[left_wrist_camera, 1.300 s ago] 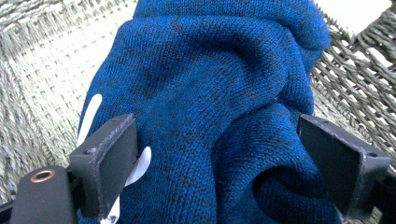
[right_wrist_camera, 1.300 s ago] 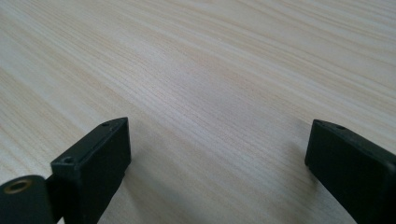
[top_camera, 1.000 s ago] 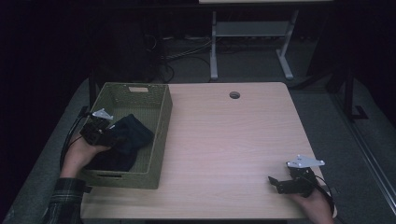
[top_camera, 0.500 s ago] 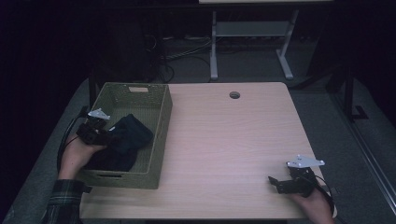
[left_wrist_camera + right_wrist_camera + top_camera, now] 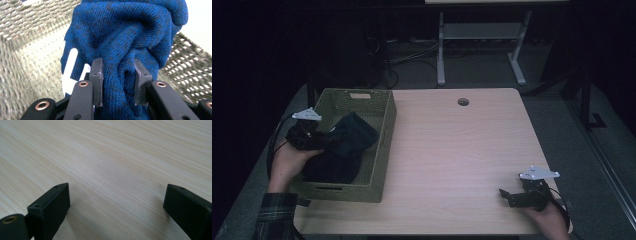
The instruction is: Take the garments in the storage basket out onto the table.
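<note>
A dark blue knitted garment (image 5: 346, 141) lies bunched inside a woven olive basket (image 5: 382, 150) at the table's left side. My left gripper (image 5: 324, 141) reaches over the basket's left wall and is shut on a fold of that blue knit (image 5: 130, 40), which bulges between the two pads. A white patch on the fabric shows left of the jaws in the left gripper view. Near the table's front right corner my right gripper (image 5: 507, 196) rests low over the bare wood, open, with nothing between its fingers (image 5: 50, 205).
The light wooden table (image 5: 452, 150) has a round cable hole (image 5: 463, 102) near its far edge. The basket's woven walls (image 5: 25, 50) surround the garment closely. A white metal frame (image 5: 482, 45) and cables stand on the dark floor beyond the table.
The left hand has drawn back slightly toward the basket's left wall, pulling the gripped blue fabric with it. The right gripper has stayed in place.
</note>
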A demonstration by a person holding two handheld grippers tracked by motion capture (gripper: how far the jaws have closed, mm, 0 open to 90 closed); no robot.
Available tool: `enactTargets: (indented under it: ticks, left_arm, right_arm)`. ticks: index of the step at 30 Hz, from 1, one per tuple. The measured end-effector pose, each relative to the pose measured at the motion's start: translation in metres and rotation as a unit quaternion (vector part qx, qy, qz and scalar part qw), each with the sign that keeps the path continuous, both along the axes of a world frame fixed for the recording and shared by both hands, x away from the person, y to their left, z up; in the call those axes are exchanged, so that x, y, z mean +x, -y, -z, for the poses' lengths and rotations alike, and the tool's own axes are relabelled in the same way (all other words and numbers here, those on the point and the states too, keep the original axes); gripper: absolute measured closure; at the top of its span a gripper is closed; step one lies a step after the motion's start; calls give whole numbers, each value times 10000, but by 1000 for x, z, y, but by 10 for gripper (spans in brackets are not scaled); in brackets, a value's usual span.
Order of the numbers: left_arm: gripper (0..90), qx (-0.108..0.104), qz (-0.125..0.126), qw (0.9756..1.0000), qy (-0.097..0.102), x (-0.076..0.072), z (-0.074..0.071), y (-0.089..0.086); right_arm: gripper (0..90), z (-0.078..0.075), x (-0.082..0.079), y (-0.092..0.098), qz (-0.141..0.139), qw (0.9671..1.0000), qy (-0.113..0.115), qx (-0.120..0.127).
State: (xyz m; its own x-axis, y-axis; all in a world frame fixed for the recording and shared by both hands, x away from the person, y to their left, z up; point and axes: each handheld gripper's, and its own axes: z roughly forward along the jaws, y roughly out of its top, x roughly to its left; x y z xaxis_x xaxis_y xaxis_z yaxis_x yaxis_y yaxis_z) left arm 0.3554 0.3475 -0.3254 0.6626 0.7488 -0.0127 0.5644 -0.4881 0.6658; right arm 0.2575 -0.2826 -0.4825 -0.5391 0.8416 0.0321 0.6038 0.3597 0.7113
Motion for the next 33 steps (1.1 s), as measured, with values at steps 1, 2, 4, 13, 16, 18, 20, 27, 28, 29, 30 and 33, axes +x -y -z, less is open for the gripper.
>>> enactTargets:
  ticks: [1,2,4,13,16,18,20,27,28,29,30,33]
  left_arm:
    - [666,-21,4,10000,24,-1,-2,1]
    - [667,-46,3,10000,80,-1,-4,2]
    - [667,-77,-2,9999,145,-3,-8,3]
    - [666,-242,54,9983,534,-8,-33,13]
    - [666,-382,57,9973,630,-10,-40,17]
    - [667,-411,92,9967,688,-10,-43,18]
    - [666,-419,90,9964,733,-10,-47,21]
    - [667,-509,152,9940,955,-13,-64,30]
    - [667,-509,152,9940,955,-13,-64,30]
    - [667,-581,163,9932,992,-14,-67,32]
    - [667,-639,198,9924,1033,-14,-70,34]
    - [667,-651,236,9916,1093,-14,-76,39]
  right_arm:
    - [66,0,0,0,-4,10000,3,-7]
    - [66,0,0,0,-2,10000,-2,5]
    - [66,0,0,0,6,10000,0,3]
    - [65,0,0,0,4,10000,5,-7]
    - [66,0,0,0,4,10000,7,-8]
    - [66,0,0,0,0,10000,3,-4]
    - [66,0,0,0,6,10000,8,-2]
    - [66,0,0,0,0,10000,2,1]
    - [66,0,0,0,0,10000,2,1]
    - [66,0,0,0,0,10000,3,1]
    - [66,0,0,0,0,10000,2,1]
    - [66,0,0,0,5,10000,7,-1]
